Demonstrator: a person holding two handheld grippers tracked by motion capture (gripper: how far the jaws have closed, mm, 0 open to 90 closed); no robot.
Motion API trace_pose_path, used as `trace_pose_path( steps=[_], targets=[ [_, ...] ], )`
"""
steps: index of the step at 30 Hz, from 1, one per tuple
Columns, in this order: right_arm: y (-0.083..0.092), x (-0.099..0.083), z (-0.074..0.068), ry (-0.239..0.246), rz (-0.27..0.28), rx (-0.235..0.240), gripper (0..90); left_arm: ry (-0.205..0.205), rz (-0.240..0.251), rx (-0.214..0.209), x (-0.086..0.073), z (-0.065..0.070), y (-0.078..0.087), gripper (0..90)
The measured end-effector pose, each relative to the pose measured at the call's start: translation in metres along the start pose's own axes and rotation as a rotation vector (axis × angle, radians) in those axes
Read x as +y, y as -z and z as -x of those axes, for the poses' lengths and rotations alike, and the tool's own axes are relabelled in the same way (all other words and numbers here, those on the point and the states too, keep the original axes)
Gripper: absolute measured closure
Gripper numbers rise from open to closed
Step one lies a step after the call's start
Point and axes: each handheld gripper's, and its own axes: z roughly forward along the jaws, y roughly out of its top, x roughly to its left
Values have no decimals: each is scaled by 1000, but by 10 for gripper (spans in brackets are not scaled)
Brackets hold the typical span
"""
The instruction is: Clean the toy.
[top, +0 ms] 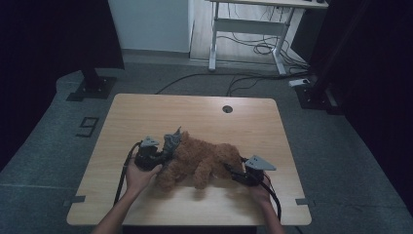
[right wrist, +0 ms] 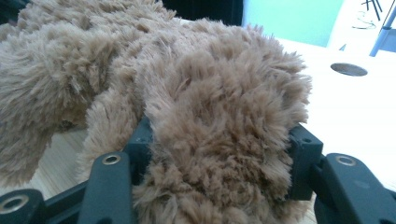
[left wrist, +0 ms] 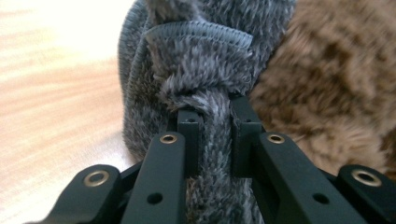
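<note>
**Grey fabric could slip or drag the bear**

The brown furry plush bear (top: 204, 163) lies on its side mid-bench (top: 146, 114). The left gripper (top: 155, 155) has its fingers (left wrist: 190, 135) clenched on a thin fold of the grey fleece garment (left wrist: 196, 60) at the bear's left end; a hard tug may free it. The right gripper (top: 242, 174) grasps a bulky limb, which soft fur could let slide out.
</note>
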Motion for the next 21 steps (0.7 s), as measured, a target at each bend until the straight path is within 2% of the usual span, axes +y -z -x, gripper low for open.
trace_pose_path(
  steps=[2,5,9,12,15,18,21],
  targets=[
    [0,0,0,1,-1,0,432,-2,-22,2,-1,-2,-2,781],
    [0,0,0,1,0,0,432,16,-25,-14,2,-6,3,779],
    [1,0,1,-2,-4,4,430,-2,60,-13,18,-2,23,782],
    [0,0,1,-1,-2,5,430,-27,124,-40,39,11,36,784],
    [0,0,1,1,-3,5,429,-68,152,-67,63,31,37,783],
    [1,0,1,4,-4,6,429,-105,163,-91,85,51,29,780],
    [1,1,1,4,-5,9,426,-127,119,-95,98,66,6,778]
  ],
)
